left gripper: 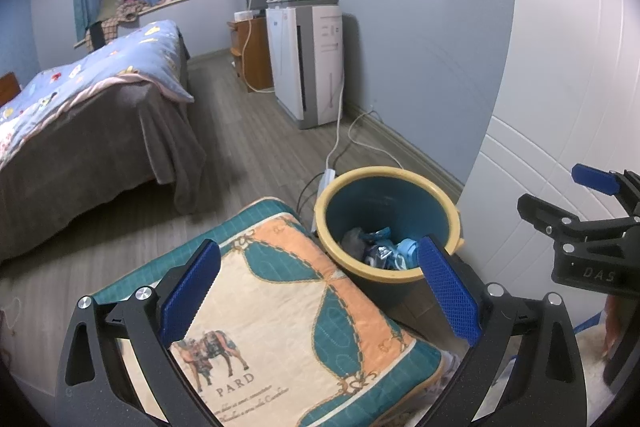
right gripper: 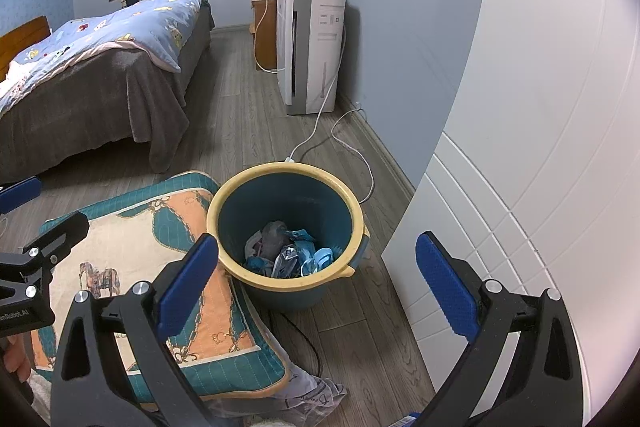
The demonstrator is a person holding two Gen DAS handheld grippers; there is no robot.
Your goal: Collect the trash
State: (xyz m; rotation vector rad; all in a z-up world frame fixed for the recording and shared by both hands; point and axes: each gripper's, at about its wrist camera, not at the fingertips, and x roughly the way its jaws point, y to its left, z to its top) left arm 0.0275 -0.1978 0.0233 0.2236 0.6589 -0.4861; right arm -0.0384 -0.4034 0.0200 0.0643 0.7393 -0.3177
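A teal bin with a yellow rim (left gripper: 390, 179) (right gripper: 256, 175) stands on the wood floor beside a white wardrobe. Crumpled blue and grey trash (left gripper: 380, 249) (right gripper: 286, 251) lies at its bottom. My left gripper (left gripper: 320, 291) hovers open over a patterned cushion (left gripper: 280, 307), left of the bin, nothing between its fingers. My right gripper (right gripper: 316, 283) is open and empty too, held above the bin's near side. It also shows at the right edge of the left wrist view (left gripper: 588, 211). A clear plastic wrapper (right gripper: 308, 395) sticks out from under the cushion (right gripper: 132, 247).
A bed with a blue quilt (left gripper: 88, 95) fills the left. A white air purifier (left gripper: 308, 63) with a router stands by the blue wall, its white cables (right gripper: 352, 151) trailing to a power strip behind the bin. The white wardrobe (right gripper: 540, 147) closes off the right.
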